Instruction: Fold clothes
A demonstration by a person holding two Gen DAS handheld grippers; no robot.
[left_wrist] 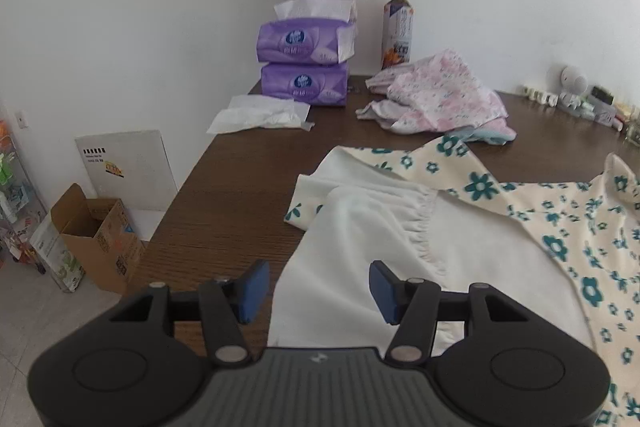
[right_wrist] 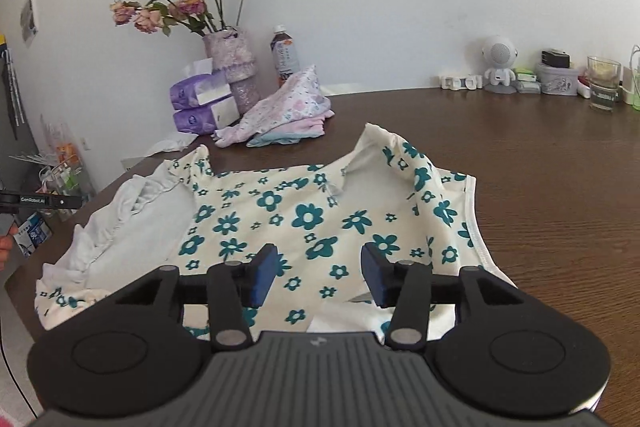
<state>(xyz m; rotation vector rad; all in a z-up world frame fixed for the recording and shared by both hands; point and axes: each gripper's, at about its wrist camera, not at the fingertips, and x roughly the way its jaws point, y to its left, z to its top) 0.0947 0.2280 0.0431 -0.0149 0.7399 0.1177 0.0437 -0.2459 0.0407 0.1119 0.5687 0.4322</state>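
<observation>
A cream garment printed with teal flowers [right_wrist: 304,215] lies spread on the dark wooden table [right_wrist: 560,187], part of it turned over so its plain white inside [left_wrist: 360,227] with a ruffled edge shows. My left gripper [left_wrist: 318,293] hovers over the white part near the table's left edge, open, nothing between its blue pads. Over the flowered part nearest me my right gripper [right_wrist: 318,277] is open too and holds nothing. A second, pink flowered garment [right_wrist: 280,111] lies crumpled at the back.
Two purple tissue packs [left_wrist: 304,67], a vase of dried roses [right_wrist: 230,67] and a drink bottle [left_wrist: 396,27] stand at the back left; loose tissues [left_wrist: 260,115] lie beside them. A small robot figure [right_wrist: 498,67], boxes and a glass [right_wrist: 602,83] line the back right. A cardboard box [left_wrist: 96,239] sits on the floor.
</observation>
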